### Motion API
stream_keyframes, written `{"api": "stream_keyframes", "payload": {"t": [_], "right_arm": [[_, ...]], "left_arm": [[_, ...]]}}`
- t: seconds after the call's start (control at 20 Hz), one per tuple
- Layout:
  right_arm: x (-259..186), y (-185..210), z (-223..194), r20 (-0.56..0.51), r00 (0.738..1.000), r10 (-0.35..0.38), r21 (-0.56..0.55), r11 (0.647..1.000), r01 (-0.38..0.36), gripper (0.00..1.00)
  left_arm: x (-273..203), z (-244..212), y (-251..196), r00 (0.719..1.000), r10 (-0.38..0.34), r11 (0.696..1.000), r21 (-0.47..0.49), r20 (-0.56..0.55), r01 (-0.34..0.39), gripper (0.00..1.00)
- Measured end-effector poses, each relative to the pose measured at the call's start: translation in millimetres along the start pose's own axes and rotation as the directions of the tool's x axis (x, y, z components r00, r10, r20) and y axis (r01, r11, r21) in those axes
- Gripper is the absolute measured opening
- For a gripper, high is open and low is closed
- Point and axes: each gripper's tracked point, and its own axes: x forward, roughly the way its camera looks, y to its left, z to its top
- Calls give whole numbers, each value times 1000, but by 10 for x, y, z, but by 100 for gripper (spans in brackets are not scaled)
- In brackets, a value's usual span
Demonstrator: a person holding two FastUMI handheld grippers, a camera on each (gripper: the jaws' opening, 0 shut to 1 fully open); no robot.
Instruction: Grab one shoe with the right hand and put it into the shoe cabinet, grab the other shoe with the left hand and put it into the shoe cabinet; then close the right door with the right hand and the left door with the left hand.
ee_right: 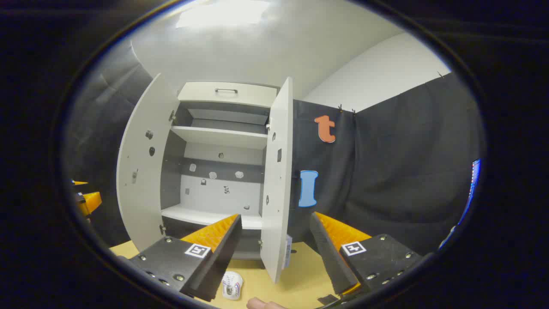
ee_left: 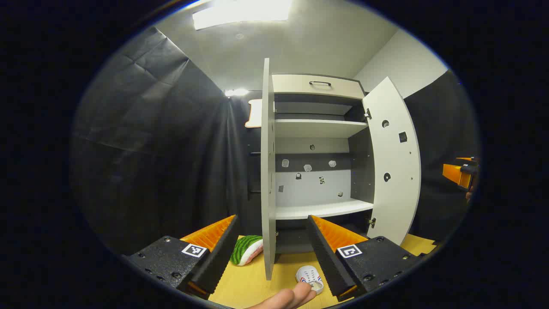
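Booth: black cloth walls, white ceiling with a lit panel, wooden floor (ee_left: pixel 257 283) carrying everything I list.
Cabinet: white, stands at the far edge of the floor (ee_left: pixel 317 146); shelves bare as far as I can see, drawer with handle on top.
Left door: swung out edge-on toward my left camera (ee_left: pixel 267 171), which I judge leaves room to load.
Right door: also swung wide (ee_right: pixel 276 180); both must stay open until the shoes are in.
White shoe: on the floor before the cabinet (ee_left: pixel 309 277), near the front edge, just beside a fingertip (ee_left: pixel 296 297); in the right gripper view it lies by my near finger (ee_right: pixel 232 285).
Green shoe: watermelon-striped, on the floor left of the left door's foot (ee_left: pixel 246 249), partly behind it.
Left gripper: fingers spread wide, holding nothing (ee_left: pixel 272 251), aimed at the left door's edge.
Right gripper: fingers spread wide, holding nothing (ee_right: pixel 275 253), straddling the right door's lower edge without touching, as I read it.
Progress: neither shoe stowed, by my judgement; the right-hand grab comes first.
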Motion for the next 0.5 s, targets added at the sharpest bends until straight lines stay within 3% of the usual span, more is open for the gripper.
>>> {"api": "stream_keyframes", "payload": {"t": [0.1, 0.2, 0.25, 0.5], "right_arm": [[-13, 85, -23, 10, 1000, -4, -29, 1000, 4, 93], [-20, 228, -87, 6, 1000, 11, -47, 999, -11, 97], [-20, 287, -122, -2, 1000, 21, -47, 999, -22, 96], [-8, 436, -275, -29, 998, 51, -52, 997, -52, 95]], "left_arm": [[13, -12, 16, 1000, 3, 1000, 1, 1, -3, 95], [19, -51, -4, 1000, -3, 1000, -12, -9, 3, 91], [18, -63, -18, 1000, -10, 1000, -21, -13, 10, 95], [30, -86, -29, 1000, -28, 999, -32, -11, 28, 95]]}}
